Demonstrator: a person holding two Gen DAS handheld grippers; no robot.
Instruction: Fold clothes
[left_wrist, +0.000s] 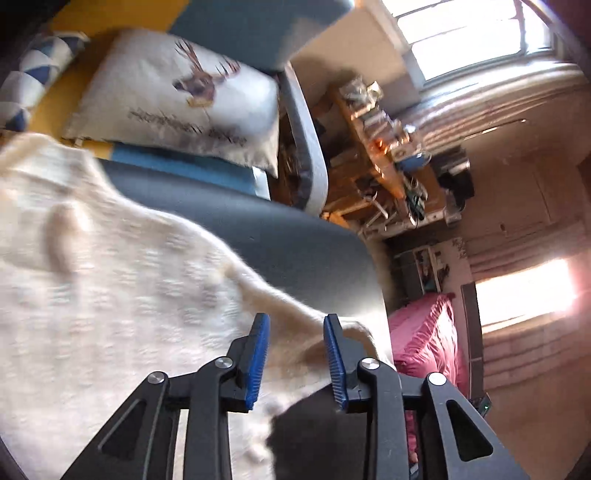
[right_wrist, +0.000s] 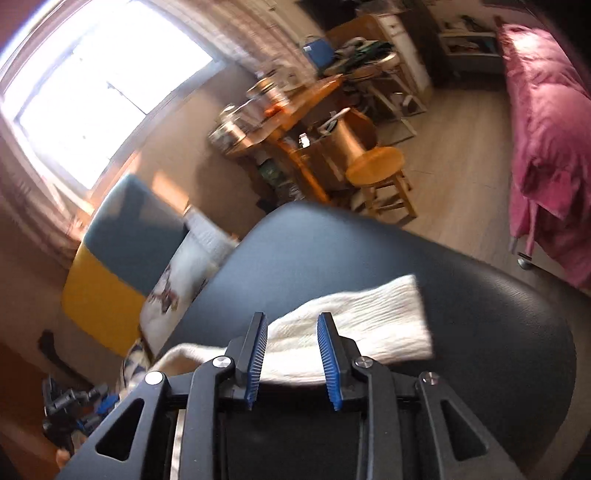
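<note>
A cream knitted sweater lies spread over a dark padded table, filling the left of the left wrist view. My left gripper hovers open above the sweater's edge, blue pads apart with nothing between them. In the right wrist view a cream sleeve stretches across the same dark table. My right gripper stands open just over the sleeve, which shows between the fingers but is not pinched. The other gripper shows dimly at the lower left.
A deer-print pillow rests on a blue and yellow sofa beyond the table. A cluttered wooden desk and round stool stand on the floor behind. A pink bedcover hangs at the right. Bright windows glare.
</note>
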